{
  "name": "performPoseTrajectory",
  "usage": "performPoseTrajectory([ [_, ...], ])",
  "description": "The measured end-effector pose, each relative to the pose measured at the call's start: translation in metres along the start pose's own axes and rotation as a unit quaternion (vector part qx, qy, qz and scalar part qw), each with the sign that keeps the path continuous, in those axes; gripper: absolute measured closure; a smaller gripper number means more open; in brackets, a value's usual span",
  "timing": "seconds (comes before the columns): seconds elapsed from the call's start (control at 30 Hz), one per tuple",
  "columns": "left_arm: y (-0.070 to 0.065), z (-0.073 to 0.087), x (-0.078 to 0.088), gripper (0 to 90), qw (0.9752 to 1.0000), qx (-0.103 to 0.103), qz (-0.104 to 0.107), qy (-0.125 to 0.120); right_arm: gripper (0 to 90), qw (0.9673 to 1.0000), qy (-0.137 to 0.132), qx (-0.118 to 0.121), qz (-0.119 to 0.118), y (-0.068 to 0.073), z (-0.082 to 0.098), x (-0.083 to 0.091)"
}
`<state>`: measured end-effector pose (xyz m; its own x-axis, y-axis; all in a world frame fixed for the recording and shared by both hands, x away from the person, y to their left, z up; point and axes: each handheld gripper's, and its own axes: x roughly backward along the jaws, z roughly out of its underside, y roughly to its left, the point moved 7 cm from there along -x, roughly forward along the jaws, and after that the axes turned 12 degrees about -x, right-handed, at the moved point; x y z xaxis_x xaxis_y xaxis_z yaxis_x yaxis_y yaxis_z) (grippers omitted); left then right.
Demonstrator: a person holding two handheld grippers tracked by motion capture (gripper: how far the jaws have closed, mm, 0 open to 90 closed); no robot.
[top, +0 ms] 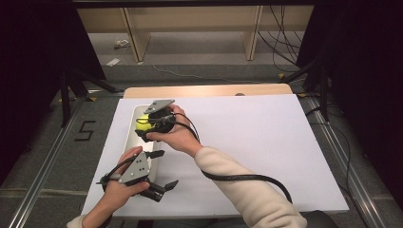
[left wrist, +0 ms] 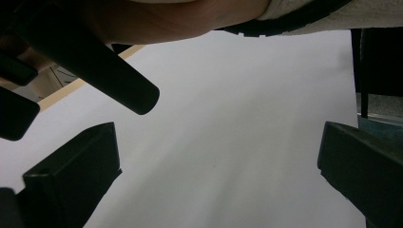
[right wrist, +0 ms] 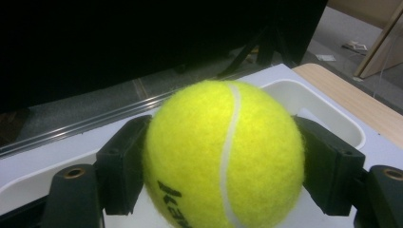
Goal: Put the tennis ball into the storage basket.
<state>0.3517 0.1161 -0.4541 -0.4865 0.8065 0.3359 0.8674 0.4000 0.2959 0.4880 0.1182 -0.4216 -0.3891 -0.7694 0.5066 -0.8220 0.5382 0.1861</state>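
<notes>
So at this point the right claw [right wrist: 223,156] was clamped on the tennis ball [right wrist: 223,152], one pad on each side, holding it just above the white tray [top: 130,137] on the left of the surface [top: 266,142]. Looked like the carry step to me, either lifting out or about to drop in, hard to say. The left claw [top: 161,187] sat wide open and empty near the front edge. The next move probably needed a steady grip.
</notes>
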Motion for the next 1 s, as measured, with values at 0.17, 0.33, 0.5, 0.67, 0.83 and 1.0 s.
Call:
performPoseTrajectory([
  [0.17,0.000,0.001,0.000,0.0,1.0000,-0.001,0.001,0.001,26.5,1.0000,-0.001,0.001,-0.001,0.000,-0.002,-0.002],
  [0.33,0.000,0.000,0.000,0.0,1.0000,-0.001,0.001,0.001,26.5,1.0000,-0.001,0.002,-0.003,0.002,-0.002,-0.005],
  [0.5,-0.001,0.000,0.000,0.0,1.0000,-0.001,0.002,0.001,26.5,1.0000,0.003,0.000,-0.005,0.003,-0.001,-0.006],
  [0.67,-0.001,0.000,0.000,0.0,1.0000,-0.001,0.003,0.000,26.5,1.0000,0.001,0.003,-0.005,0.003,-0.002,-0.008],
  [0.83,-0.001,0.000,0.000,0.0,1.0000,-0.001,0.003,0.000,26.5,1.0000,0.002,0.002,-0.007,0.003,-0.003,-0.010],
  [1.0,-0.002,0.000,0.000,0.0,1.0000,-0.003,0.004,0.000,26.5,0.9999,0.007,0.003,-0.007,0.003,-0.002,-0.013],
])
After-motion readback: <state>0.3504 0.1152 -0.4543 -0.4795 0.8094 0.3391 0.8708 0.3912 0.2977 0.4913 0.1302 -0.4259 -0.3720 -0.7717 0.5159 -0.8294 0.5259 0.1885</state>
